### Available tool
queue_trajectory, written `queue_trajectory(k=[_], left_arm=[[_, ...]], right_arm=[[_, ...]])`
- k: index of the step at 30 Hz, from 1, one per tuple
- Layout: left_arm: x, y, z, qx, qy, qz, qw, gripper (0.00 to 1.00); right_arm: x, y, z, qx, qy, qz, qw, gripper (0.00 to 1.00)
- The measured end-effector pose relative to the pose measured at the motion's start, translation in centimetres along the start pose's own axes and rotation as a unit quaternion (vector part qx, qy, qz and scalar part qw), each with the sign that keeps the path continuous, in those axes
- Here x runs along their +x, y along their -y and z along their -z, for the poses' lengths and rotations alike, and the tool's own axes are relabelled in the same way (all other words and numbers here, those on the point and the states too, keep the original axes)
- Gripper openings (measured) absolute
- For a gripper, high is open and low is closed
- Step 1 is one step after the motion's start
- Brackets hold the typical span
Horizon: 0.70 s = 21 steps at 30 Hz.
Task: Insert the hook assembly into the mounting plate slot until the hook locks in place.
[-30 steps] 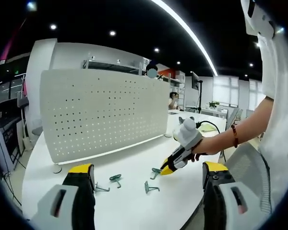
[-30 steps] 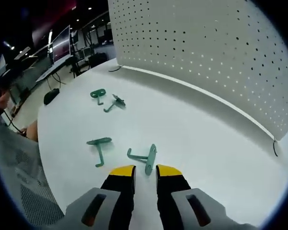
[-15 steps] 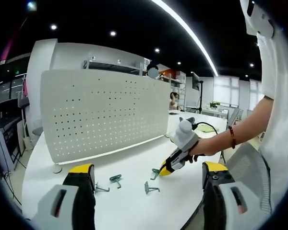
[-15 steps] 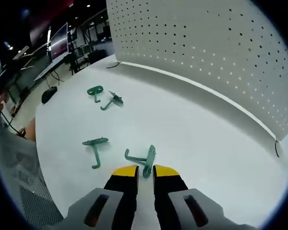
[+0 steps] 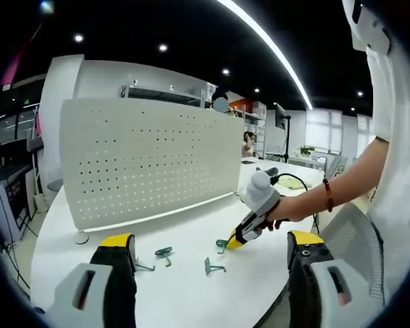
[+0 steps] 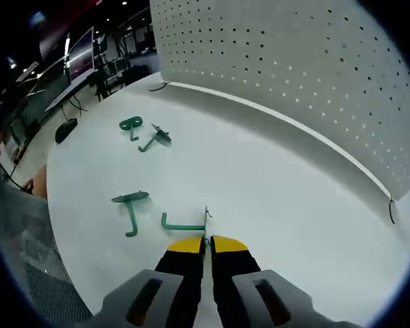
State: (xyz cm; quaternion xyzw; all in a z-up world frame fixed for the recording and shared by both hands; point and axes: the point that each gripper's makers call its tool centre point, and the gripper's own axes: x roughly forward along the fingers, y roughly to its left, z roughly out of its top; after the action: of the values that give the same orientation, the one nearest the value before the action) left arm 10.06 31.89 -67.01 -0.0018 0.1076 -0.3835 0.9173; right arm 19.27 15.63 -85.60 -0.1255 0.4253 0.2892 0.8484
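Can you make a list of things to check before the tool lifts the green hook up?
1. Right tool shut on the green hook: ok, its plate sits between the yellow tips.
2. Hook held firmly: cannot tell.
3. Pegboard standing upright and ready: ok.
4. Way from hook to pegboard across the white table: ok.
5. Left tool open and out of the way: ok.
6. Spare hooks lying apart from the held one: ok.

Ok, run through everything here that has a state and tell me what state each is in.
Right tool: shut on the nearest green hook's plate.
Nearest green hook: gripped at its plate, stem along the table.
Left tool: open, holding nothing.
Three other green hooks: lying loose on the table.
White pegboard: upright, no hooks mounted.
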Motion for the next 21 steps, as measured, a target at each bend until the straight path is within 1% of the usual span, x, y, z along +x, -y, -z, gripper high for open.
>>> queue_trajectory(k=[4,8,14,16,20,21], left_arm=[[0.1,0.1,-0.1,0.001,0.001,0.001,1.0,0.94],[0.2,0.1,-0.5,0.004,0.005,0.002,1.0,0.94],[0.3,0.4,-0.9,0.004,0.01,0.004,0.9999,0.93],[0.3,0.6,-0.9,0.004,0.01,0.004,0.9999,0.93],[0.2,0.9,-1.3,0.001,0.013,0.005,0.9999,0.93],[0.2,1.0,-1.5,0.003,0.018,0.003,0.9998,0.94]], right_arm=[[-0.2,-0.1,-0.1,0.002,0.003,0.0,1.0,0.02],[-0.6,-0.2,-0.6,0.001,0.014,0.001,0.9999,0.02],[-1.4,-0.1,-1.7,0.002,0.037,0.005,0.9993,0.02],[-1.8,-0.1,-2.2,0.001,0.05,0.007,0.9987,0.02],[-2.6,-0.4,-3.0,0.003,0.069,0.006,0.9976,0.02],[-2.9,-0.4,-3.1,0.003,0.073,0.007,0.9973,0.02]])
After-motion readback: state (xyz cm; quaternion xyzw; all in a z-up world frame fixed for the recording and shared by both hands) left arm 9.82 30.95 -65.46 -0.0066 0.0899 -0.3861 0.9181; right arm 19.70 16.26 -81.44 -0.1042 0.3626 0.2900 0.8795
